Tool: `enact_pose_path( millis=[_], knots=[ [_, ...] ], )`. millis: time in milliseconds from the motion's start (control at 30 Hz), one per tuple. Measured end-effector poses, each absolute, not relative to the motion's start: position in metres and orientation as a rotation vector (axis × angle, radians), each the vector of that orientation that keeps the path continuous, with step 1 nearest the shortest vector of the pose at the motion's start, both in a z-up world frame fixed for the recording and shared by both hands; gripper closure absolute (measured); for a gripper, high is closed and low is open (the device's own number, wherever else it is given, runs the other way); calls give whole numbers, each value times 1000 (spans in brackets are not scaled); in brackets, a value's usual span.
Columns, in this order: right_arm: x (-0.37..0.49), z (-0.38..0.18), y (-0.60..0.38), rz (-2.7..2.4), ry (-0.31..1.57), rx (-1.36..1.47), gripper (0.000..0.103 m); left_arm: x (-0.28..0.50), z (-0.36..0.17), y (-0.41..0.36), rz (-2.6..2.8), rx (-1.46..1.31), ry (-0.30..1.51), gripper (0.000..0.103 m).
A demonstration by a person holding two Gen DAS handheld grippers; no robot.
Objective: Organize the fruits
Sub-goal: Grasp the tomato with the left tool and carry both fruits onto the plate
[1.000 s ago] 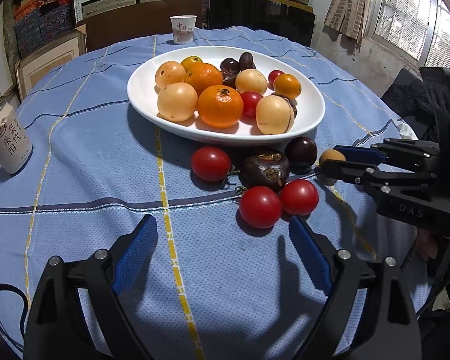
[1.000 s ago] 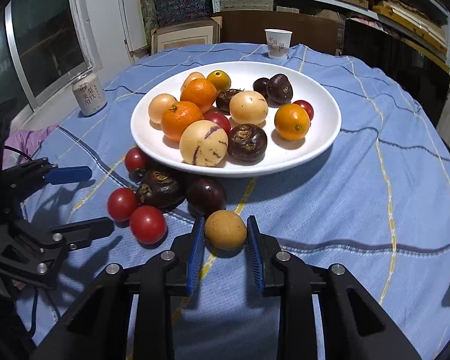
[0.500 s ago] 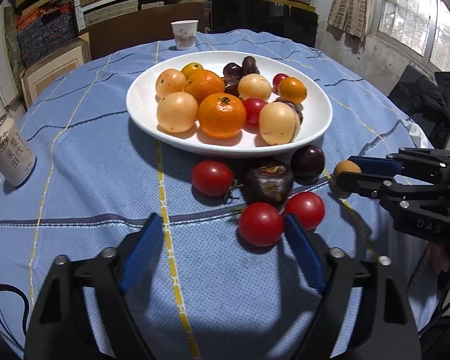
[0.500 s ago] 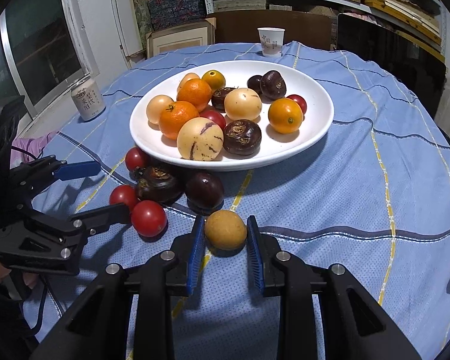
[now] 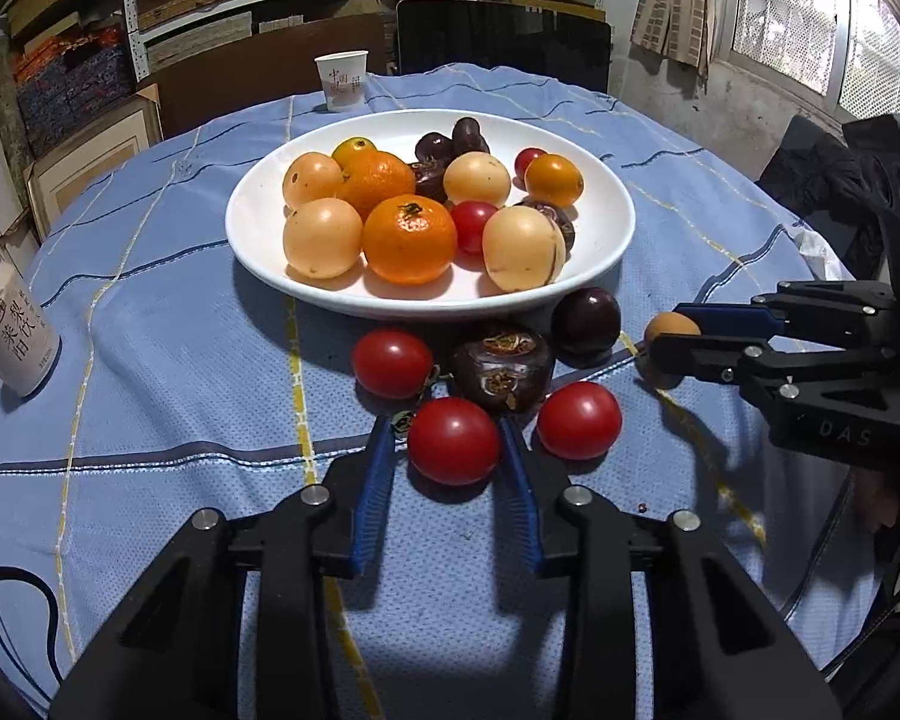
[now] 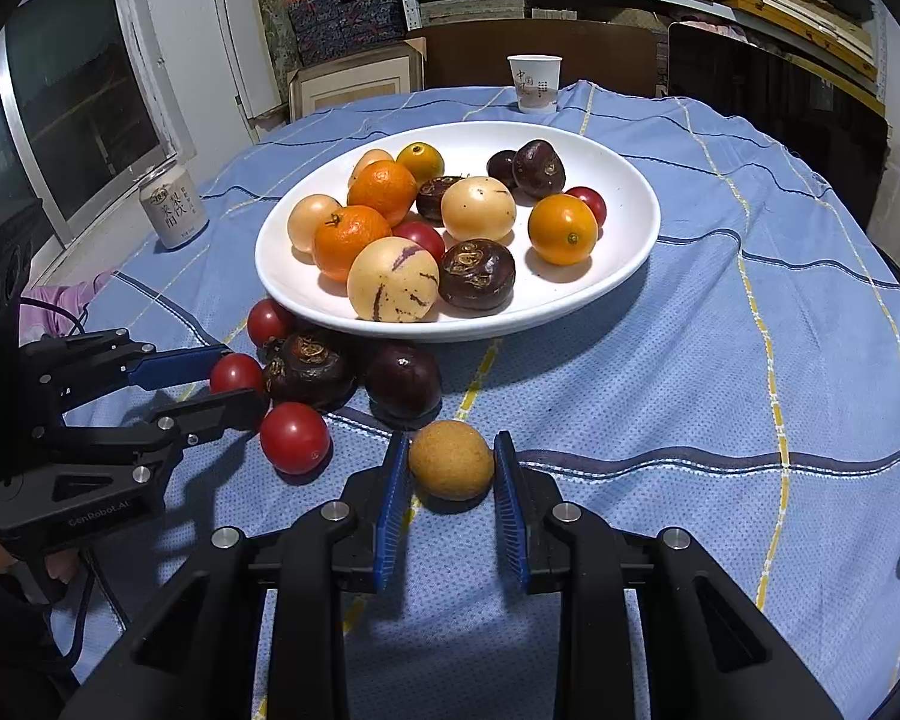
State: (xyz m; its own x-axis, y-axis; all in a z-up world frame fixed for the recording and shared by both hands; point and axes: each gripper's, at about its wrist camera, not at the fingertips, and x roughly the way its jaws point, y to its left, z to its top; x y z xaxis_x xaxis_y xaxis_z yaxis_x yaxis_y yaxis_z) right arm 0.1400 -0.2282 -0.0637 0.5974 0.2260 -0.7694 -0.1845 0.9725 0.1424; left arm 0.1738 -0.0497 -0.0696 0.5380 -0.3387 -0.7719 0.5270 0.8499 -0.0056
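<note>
My left gripper [image 5: 453,441] is closing its ribbed blue pads on a glossy red tomato [image 5: 453,440], which sits between them on the cloth. My right gripper [image 6: 450,468] is clamped on a small, round, rough tan fruit [image 6: 450,459]. Just beyond both lie more tomatoes and dark, wrinkled fruit, then the smooth white plate [image 6: 624,252] heaped with oranges. The blue woven tablecloth [image 6: 720,360] has yellow stripes; cluttered shelves stand behind.

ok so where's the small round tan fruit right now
In the right wrist view the small round tan fruit sits on the blue tablecloth between the right gripper's blue pads, just in front of a dark purple round fruit near the white plate.
</note>
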Motion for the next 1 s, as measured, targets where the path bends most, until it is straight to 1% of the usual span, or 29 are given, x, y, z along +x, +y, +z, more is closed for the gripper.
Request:
enact_pose_path(
  millis=[400, 567, 733, 867, 1000],
  knots=[
    [128, -54, -232, 259, 847, 69, 74, 165, -54, -35, -522, 176, 806, 68],
    [134, -33, -244, 261, 795, 82, 74, 172, -40, -36, -539, 152, 806, 68],
    [160, 0, -249, 259, 732, 64, 74, 200, -10, -52, -542, 157, 769, 68],
    [199, 23, -255, 247, 692, 68, 74, 235, 19, -70, -555, 138, 739, 68],
    [236, 25, -261, 226, 698, 89, 74, 285, 25, -91, -552, 109, 772, 68]
  ],
)
